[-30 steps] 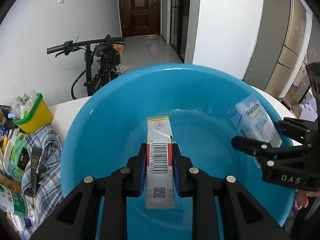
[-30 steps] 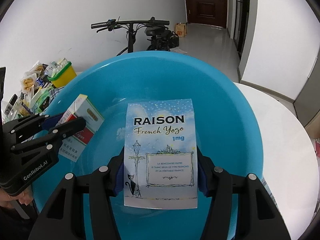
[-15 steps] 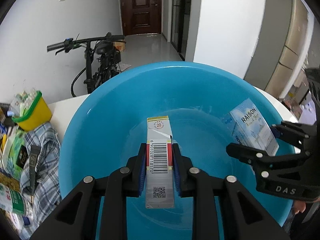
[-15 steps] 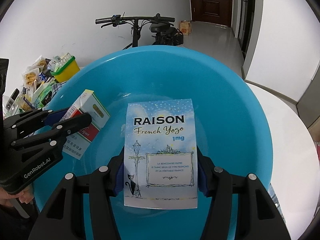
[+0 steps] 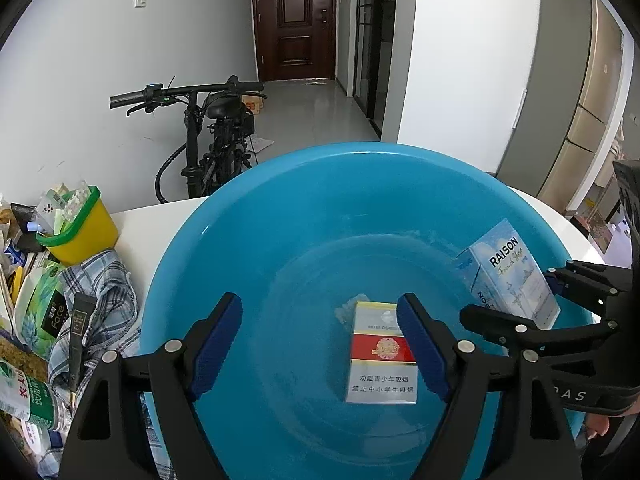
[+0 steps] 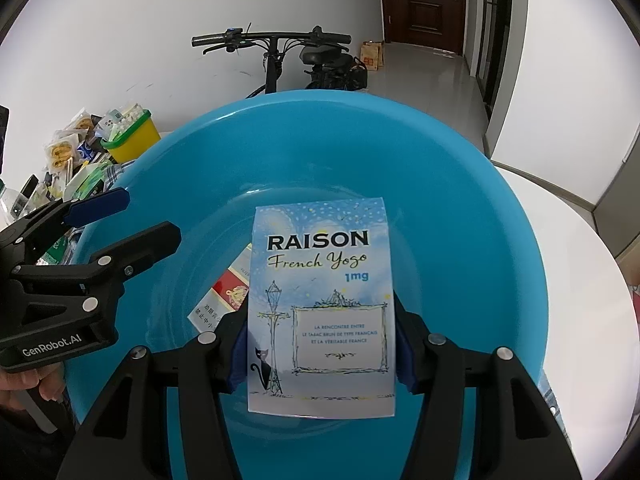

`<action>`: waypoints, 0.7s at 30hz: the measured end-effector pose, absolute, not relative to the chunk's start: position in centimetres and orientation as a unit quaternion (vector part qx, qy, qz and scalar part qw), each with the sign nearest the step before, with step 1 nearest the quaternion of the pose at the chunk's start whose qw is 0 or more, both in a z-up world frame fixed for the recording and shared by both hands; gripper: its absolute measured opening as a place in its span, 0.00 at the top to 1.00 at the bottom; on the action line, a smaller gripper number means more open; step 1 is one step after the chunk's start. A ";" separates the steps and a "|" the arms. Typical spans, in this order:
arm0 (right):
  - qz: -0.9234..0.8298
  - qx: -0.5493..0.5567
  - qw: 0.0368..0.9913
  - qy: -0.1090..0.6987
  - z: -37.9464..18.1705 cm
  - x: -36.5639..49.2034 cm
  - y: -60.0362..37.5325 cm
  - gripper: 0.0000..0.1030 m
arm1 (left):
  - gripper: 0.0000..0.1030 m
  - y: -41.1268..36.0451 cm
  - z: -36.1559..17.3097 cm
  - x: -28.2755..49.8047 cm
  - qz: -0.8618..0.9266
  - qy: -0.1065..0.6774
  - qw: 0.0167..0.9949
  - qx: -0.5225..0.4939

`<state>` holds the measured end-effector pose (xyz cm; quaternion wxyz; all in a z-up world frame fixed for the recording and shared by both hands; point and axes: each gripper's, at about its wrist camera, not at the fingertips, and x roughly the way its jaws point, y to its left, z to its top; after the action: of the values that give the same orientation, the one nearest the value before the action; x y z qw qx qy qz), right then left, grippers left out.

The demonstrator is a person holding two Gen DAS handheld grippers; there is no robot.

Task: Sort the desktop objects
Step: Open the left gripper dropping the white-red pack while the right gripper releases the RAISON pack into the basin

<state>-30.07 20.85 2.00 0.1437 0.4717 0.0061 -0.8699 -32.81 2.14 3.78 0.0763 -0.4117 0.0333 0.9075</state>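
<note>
Opening, my left gripper [image 5: 320, 344] has its 2 blue-padded fingers [image 5: 216, 340] spread apart with nothing pinched; the red-and-white cigarette pack [image 5: 382, 360] lies flat on the floor of the blue basin [image 5: 280, 208], below and beside my right-hand finger. Further right, my right gripper [image 6: 320, 354] pinches the light-blue RAISON French Yogo pack [image 6: 320, 304] by its 2 side edges, holding it above the basin, tilted.
</note>
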 end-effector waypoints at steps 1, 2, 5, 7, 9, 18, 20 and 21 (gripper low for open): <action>-0.870 0.472 0.144 0.006 2.0 -30.1 20.9 0.46 | 0.21 2.2 3.7 -32.8 0.908 0.036 0.076 -0.411; -0.870 0.472 0.144 0.006 2.0 -30.1 20.9 0.46 | 0.21 2.3 3.7 -32.7 0.908 0.039 0.075 -0.411; -0.871 0.471 0.140 0.001 2.0 -30.2 21.1 0.46 | 0.21 2.5 3.7 -32.7 0.908 0.042 0.076 -0.411; -0.873 0.470 0.128 0.004 2.1 -30.2 21.3 0.44 | 0.21 2.5 3.7 -32.6 0.908 0.042 0.074 -0.410; -0.880 0.462 0.110 0.019 2.4 -30.1 21.3 0.31 | 0.21 2.5 3.8 -32.6 0.909 0.042 0.073 -0.409; -0.883 0.457 0.102 0.021 2.8 -30.2 21.8 0.26 | 0.21 2.4 4.2 -32.5 0.911 0.041 0.069 -0.405; -0.883 0.458 0.102 0.021 2.8 -30.2 21.9 0.26 | 0.21 2.4 4.2 -32.5 0.911 0.040 0.068 -0.405; -0.883 0.457 0.103 0.021 2.8 -30.1 22.0 0.26 | 0.21 2.4 4.2 -32.5 0.911 0.041 0.068 -0.406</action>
<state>-30.15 21.95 2.79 0.1033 0.4573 0.0212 -0.8830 -32.49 2.37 4.23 0.0680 -0.4056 0.0406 0.9106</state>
